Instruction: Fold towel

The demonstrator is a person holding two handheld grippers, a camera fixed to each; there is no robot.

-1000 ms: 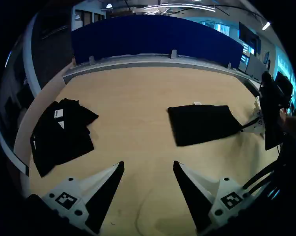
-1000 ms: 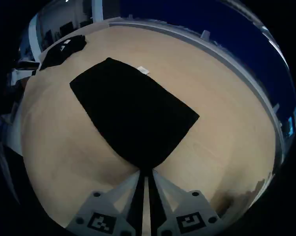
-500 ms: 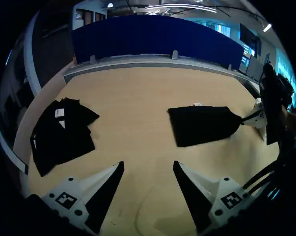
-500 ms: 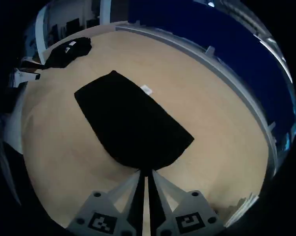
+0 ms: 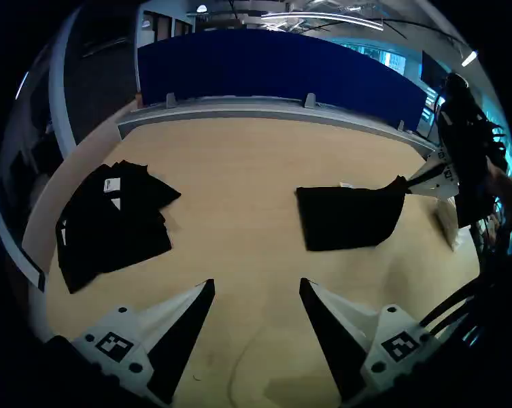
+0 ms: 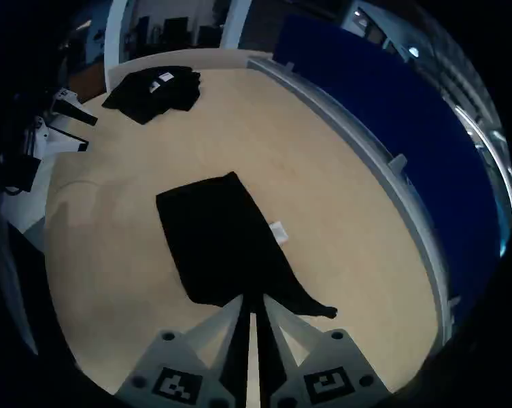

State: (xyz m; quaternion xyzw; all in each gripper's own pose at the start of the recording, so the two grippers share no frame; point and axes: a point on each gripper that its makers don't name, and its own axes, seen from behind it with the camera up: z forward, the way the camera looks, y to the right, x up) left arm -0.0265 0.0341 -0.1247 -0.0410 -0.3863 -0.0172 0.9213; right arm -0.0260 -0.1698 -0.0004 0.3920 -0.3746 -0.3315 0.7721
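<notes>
For a clean fold, the right gripper (image 6: 254, 302), clenched on the raised edge of the black towel (image 6: 211, 238), should carry it level across and lay it square on the opposite edge. The towel lies near the tabletop's (image 5: 242, 149) middle. The left gripper (image 5: 256, 289) hovers released over the near edge.

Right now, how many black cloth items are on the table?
2: the towel pinched by the right gripper, and a heap near the table edge, possibly several stacked pieces.
</notes>
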